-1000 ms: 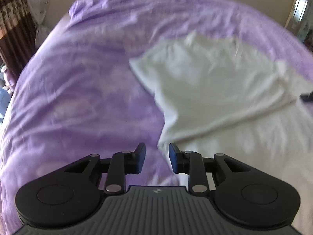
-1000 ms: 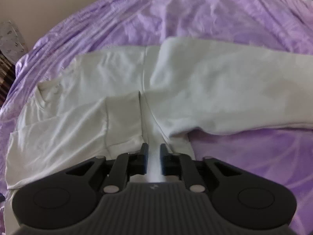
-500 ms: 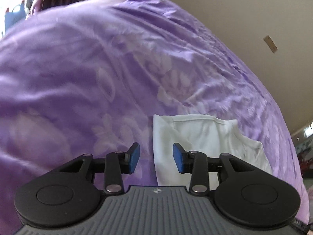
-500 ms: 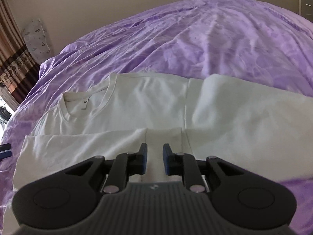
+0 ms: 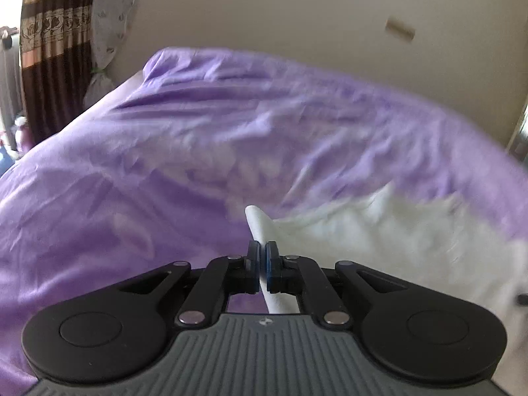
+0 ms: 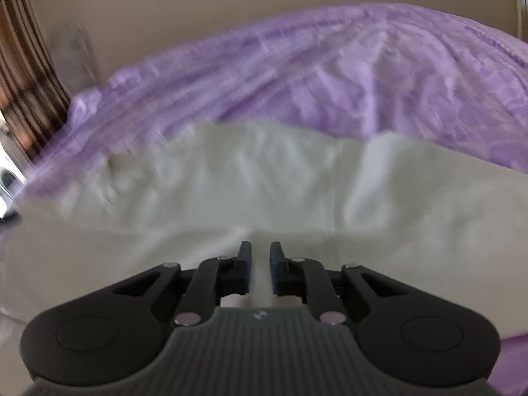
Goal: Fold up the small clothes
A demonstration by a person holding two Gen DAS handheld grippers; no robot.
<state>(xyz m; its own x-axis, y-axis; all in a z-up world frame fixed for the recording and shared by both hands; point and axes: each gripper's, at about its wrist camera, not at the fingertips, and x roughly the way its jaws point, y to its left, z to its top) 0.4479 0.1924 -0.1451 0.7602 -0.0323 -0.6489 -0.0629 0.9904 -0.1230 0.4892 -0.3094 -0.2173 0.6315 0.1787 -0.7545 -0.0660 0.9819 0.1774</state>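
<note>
A white T-shirt (image 5: pixel 379 241) lies on a purple bedspread (image 5: pixel 165 165). My left gripper (image 5: pixel 263 250) is shut on the shirt's left edge; a pinched fold of white cloth sticks up between the pads. In the right wrist view the same shirt (image 6: pixel 264 178) spreads across the frame, blurred. My right gripper (image 6: pixel 260 254) hangs low over the shirt with its jaws a narrow gap apart, white cloth showing in the gap; nothing is clamped.
The purple bedspread (image 6: pixel 396 79) fills the area around the shirt. A beige wall (image 5: pixel 297 16) stands behind the bed. A striped brown curtain (image 5: pixel 49 49) hangs at the far left beside a patterned white cover (image 5: pixel 109 26).
My left gripper has closed on the shirt's edge; half a second ago it was open beside it. Both views have tilted up toward the wall. The right gripper has dropped closer to the shirt.
</note>
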